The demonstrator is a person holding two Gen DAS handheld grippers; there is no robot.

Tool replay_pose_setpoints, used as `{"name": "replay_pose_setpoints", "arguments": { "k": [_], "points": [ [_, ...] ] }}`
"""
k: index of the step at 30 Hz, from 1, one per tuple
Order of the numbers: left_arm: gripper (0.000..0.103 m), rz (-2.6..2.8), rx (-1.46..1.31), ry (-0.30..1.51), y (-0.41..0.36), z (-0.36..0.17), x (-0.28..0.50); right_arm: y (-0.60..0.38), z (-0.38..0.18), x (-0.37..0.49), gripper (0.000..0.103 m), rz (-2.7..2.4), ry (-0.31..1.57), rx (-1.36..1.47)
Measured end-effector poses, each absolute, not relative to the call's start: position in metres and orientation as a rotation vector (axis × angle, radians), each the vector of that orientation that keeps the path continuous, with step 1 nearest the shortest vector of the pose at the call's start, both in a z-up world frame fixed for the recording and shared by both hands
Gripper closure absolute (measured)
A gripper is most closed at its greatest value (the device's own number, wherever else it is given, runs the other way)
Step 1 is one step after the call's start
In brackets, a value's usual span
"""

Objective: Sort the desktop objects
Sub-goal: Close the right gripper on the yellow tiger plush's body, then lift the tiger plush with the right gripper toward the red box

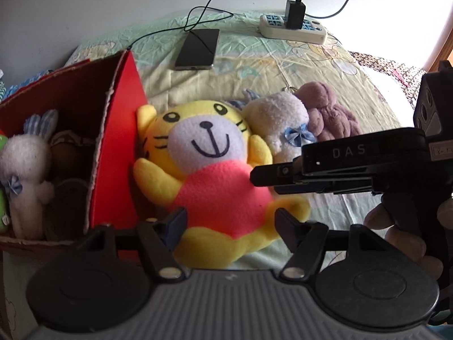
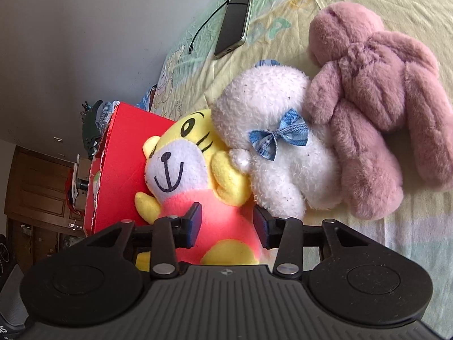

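We've got the left tongs (image 1: 230, 226) spread wide around the yellow tiger plush (image 1: 209, 164); the right tongs (image 2: 228, 223), rolled sideways from 3 o'clock, straddle its pink belly, not pinching.

The yellow tiger plush (image 1: 215, 170) is wedged between the red box wall (image 1: 121, 141) and the white plush (image 1: 280, 124); the bed sheet (image 1: 325, 65) behind lies open.

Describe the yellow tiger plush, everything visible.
The yellow tiger plush is soft fleece: white muzzle with a stitched black nose and smile, black whisker marks, coral-pink top, yellow limbs. It lies face up on the bedsheet, its head against the red box and touching the white bunny. Both open claws, left claw and right claw, straddle its lower body; grip contact is unclear.
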State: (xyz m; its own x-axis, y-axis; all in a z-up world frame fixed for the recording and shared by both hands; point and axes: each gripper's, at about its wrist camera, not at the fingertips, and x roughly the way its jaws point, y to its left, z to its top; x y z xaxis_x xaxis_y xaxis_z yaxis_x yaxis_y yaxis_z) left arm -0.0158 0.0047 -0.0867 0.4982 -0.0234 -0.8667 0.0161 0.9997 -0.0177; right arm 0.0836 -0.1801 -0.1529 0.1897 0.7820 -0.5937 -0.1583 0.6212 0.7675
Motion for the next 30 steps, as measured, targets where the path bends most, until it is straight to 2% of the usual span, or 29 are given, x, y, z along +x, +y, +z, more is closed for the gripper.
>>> {"name": "replay_pose_setpoints", "arguments": {
  "k": [6, 11, 13, 15, 18, 25, 30],
  "points": [
    [0.027, -0.008, 0.027, 1.07, -0.003, -0.095, -0.012, -0.164, -0.161, 0.094, 0.047, 0.772, 1.21, 0.638],
    [0.024, 0.007, 0.036, 1.081, -0.007, -0.1, -0.005, -0.161, -0.176, 0.101, 0.044, 0.818, 1.246, 0.725],
    [0.023, 0.008, 0.038, 1.083, -0.009, -0.101, -0.004, -0.163, -0.181, 0.102, 0.046, 0.843, 1.265, 0.77],
    [0.023, 0.008, 0.043, 1.087, -0.01, -0.101, -0.004, -0.164, -0.179, 0.1, 0.054, 0.872, 1.264, 0.763],
    [0.024, -0.007, 0.049, 1.085, -0.012, -0.1, -0.006, -0.166, -0.169, 0.094, 0.059, 0.899, 1.24, 0.708],
    [0.027, -0.13, 0.077, 1.057, -0.017, -0.086, -0.028, -0.185, -0.154, 0.074, 0.063, 0.905, 1.236, 0.691],
    [0.024, -0.232, 0.052, 1.098, -0.017, -0.092, -0.042, -0.193, -0.15, 0.05, 0.064, 0.917, 1.265, 0.592]
  ]
}}
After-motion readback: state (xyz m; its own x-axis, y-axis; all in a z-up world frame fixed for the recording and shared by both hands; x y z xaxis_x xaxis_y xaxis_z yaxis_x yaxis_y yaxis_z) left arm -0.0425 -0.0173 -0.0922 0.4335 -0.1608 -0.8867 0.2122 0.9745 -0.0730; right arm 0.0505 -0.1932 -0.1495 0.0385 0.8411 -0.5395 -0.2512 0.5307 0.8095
